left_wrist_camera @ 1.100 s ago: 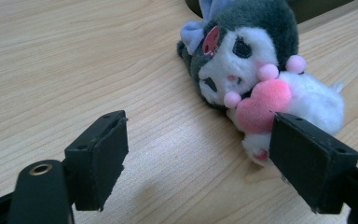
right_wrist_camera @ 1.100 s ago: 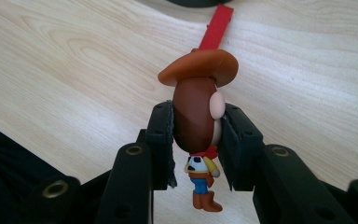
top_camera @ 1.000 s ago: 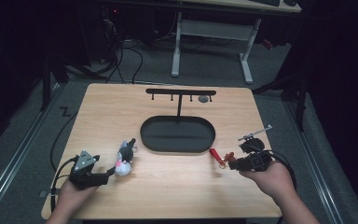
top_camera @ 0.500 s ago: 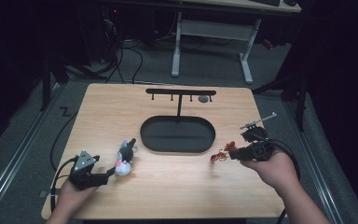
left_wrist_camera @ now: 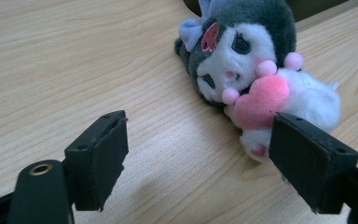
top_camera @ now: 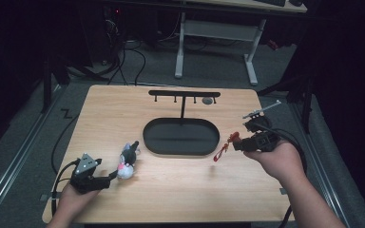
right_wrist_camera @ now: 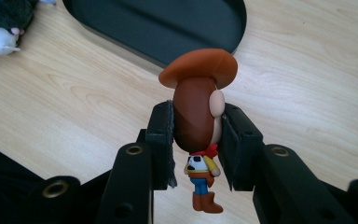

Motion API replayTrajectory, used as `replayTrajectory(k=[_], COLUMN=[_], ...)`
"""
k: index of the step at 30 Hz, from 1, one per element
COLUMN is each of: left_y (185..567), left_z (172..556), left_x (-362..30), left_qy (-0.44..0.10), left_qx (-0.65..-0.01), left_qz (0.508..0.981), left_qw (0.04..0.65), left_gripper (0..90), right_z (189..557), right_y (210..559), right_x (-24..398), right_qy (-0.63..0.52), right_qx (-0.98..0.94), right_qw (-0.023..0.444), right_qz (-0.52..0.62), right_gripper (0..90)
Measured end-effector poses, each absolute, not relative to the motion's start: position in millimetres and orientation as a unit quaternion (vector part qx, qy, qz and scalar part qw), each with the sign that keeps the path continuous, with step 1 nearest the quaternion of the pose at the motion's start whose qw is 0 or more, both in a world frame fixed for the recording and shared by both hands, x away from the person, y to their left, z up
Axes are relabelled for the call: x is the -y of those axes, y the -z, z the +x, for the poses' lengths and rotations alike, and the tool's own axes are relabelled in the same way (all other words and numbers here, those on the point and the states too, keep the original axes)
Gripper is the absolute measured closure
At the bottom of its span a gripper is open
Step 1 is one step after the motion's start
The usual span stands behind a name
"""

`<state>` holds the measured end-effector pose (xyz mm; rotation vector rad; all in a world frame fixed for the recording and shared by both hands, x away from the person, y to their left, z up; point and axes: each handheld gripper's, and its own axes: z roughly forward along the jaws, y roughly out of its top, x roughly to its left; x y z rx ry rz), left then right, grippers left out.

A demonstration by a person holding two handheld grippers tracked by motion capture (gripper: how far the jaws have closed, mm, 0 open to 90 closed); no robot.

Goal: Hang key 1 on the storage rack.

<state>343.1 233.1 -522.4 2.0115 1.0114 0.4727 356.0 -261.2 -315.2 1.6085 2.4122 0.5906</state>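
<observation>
A: High view, near edge: left gripper (top_camera: pixel 105 179) at 7 o'clock on the surface (top_camera: pixel 171 199), jaws spread, plush toy (top_camera: pixel 127 161) just beyond them.

B: Right gripper (right_wrist_camera: pixel 196 140)?

A: At 3 o'clock, lifted, pinching a cowboy figurine (right_wrist_camera: pixel 198 116) by the head. Farther off, black oval tray (top_camera: pixel 180 136) at centre, hook rack (top_camera: pixel 184 95) at 12.
</observation>
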Motion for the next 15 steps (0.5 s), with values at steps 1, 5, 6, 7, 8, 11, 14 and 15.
replayTrajectory(k=[1, 5, 6, 7, 8, 11, 14, 15], left_y=[523, 522, 522, 522, 522, 522, 522, 522], left_z=[343, 343, 343, 343, 343, 343, 343, 343], left_x=[-233, -233, -233, -233, -233, -233, -233, -233], left_qy=[-0.189, -0.188, -0.188, -0.188, -0.188, -0.188, -0.186, -0.186], left_qx=[-0.401, -0.401, -0.401, -0.401, -0.401, -0.401, -0.401, -0.401], left_qz=[0.798, 0.798, 0.798, 0.798, 0.798, 0.798, 0.798, 0.798], left_qw=[0.409, 0.408, 0.409, 0.409, 0.409, 0.409, 0.409, 0.409], left_gripper=[19.9, 19.9, 19.9, 19.9, 19.9, 19.9, 19.9, 19.9], right_z=[358, 363, 365, 366, 367, 371, 376, 376], right_y=[313, 310, 309, 309, 308, 306, 305, 305], right_x=[259, 256, 254, 253, 252, 249, 246, 246], right_qy=[-0.2, -0.2, -0.201, -0.201, -0.2, -0.202, -0.205, -0.205], right_qx=[-0.812, -0.813, -0.813, -0.813, -0.812, -0.812, -0.811, -0.811], right_qw=[0.094, 0.097, 0.096, 0.097, 0.098, 0.1, 0.103, 0.103], right_qz=[0.539, 0.538, 0.539, 0.539, 0.539, 0.538, 0.539, 0.539], right_gripper=[67.4, 67.4, 67.5, 67.5, 67.5, 67.5, 67.5, 67.5])
